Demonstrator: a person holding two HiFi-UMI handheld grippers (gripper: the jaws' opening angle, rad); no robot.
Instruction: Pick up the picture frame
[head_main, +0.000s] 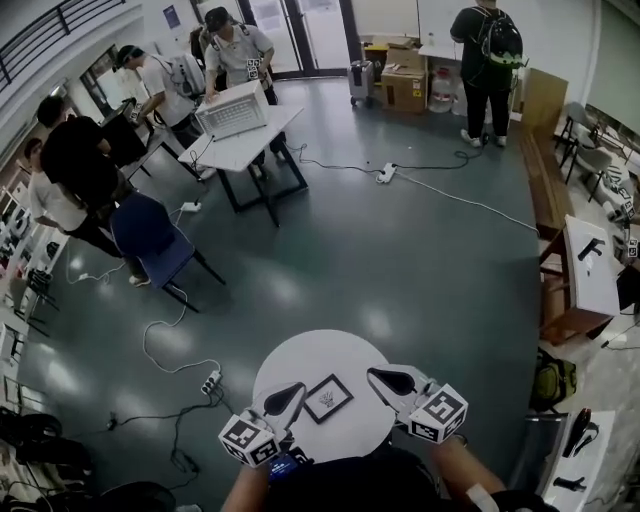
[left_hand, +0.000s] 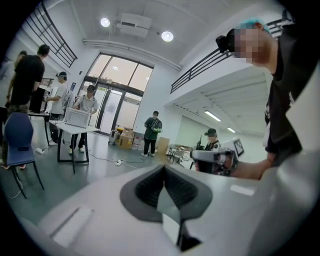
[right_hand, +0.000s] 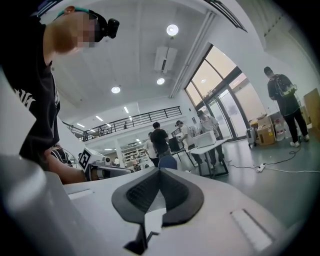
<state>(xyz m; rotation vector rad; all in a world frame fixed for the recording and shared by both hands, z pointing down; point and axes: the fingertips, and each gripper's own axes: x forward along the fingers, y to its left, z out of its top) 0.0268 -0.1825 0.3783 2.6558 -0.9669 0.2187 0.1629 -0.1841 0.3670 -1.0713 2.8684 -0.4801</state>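
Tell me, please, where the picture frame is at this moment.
In the head view, the picture frame lies flat on the round white table, on its near half, between the left tool and the right tool.

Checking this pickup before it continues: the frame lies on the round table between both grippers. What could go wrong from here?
The picture frame lies flat, and the left gripper and right gripper are both shut: a closed tip would likely push it rather than grip. On the round table, a shoved frame could slide off the rim.
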